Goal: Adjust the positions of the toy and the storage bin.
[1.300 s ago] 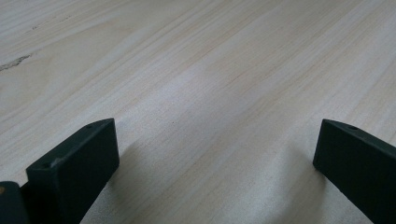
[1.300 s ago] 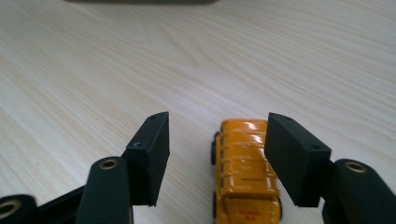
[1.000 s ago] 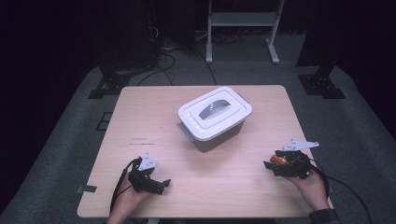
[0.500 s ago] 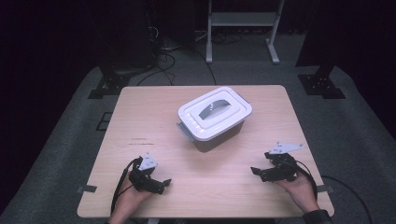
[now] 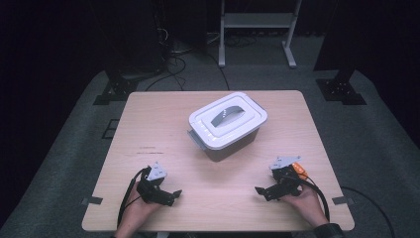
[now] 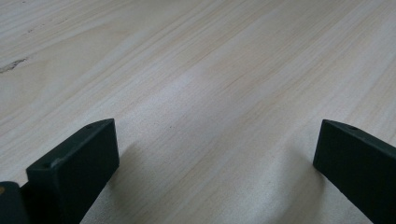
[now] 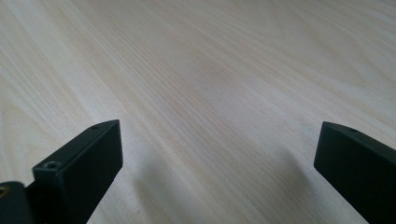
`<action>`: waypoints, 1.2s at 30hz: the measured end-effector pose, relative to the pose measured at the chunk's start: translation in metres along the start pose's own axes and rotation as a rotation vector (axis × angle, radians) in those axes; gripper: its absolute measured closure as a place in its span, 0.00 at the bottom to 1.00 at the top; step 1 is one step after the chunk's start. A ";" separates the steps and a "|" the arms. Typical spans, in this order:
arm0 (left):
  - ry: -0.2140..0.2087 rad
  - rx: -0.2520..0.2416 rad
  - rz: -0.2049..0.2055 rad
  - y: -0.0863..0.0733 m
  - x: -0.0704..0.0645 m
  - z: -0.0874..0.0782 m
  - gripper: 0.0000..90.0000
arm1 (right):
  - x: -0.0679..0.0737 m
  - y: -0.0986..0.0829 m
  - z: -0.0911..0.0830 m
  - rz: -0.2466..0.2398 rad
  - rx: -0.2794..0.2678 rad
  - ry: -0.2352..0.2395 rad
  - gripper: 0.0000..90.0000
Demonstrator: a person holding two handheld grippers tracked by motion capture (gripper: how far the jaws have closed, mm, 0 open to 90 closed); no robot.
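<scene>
Since a second ago, the right hand-held gripper (image 5: 261,191) has slid inward along the near edge of the desk (image 5: 163,124), from close to the right border to a spot nearer the middle, and now points left across the wood. Its counterpart, the left hand-held gripper (image 5: 174,194), has stayed put by the near left part of the desk, pointing right. Both rest low over the wood in the person's hands, well apart from each other, cables trailing back toward the near edge. In the left gripper view the two black jaws stand wide apart with only bare wood grain between them, and the right gripper view shows the same: jaws spread wide, nothing held. Farther back, near the middle of the desk, sits the white lidded box (image 5: 227,125), set at an angle, its lid on and its grey handle lying flat on top, clear of both grippers.
</scene>
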State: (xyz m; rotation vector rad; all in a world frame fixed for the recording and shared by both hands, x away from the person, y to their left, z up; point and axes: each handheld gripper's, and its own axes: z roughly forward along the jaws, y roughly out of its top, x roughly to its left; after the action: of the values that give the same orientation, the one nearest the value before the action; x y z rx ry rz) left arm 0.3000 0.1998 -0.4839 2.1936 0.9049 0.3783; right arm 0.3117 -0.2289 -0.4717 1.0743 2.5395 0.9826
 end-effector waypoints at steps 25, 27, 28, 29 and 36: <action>-0.045 -0.113 0.026 0.045 -0.001 -0.028 0.00 | -0.004 -0.010 0.013 -0.007 -0.074 -0.063 0.00; -0.048 -0.112 0.033 0.052 -0.001 -0.030 0.00 | -0.004 -0.010 0.013 -0.007 -0.074 -0.063 0.00; -0.048 -0.112 0.033 0.052 -0.001 -0.030 0.00 | -0.004 -0.010 0.013 -0.007 -0.074 -0.063 0.00; -0.050 -0.117 0.036 0.055 -0.001 -0.030 0.00 | -0.004 -0.010 0.013 -0.007 -0.074 -0.063 0.00; -0.073 -0.140 0.035 0.073 -0.001 -0.034 0.00 | -0.004 -0.010 0.013 -0.007 -0.074 -0.063 0.00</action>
State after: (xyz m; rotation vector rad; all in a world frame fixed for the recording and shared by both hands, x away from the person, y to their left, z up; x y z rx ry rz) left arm 0.3181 0.1804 -0.4082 2.0836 0.7784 0.3651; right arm 0.3151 -0.2304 -0.4880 1.0578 2.4356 1.0163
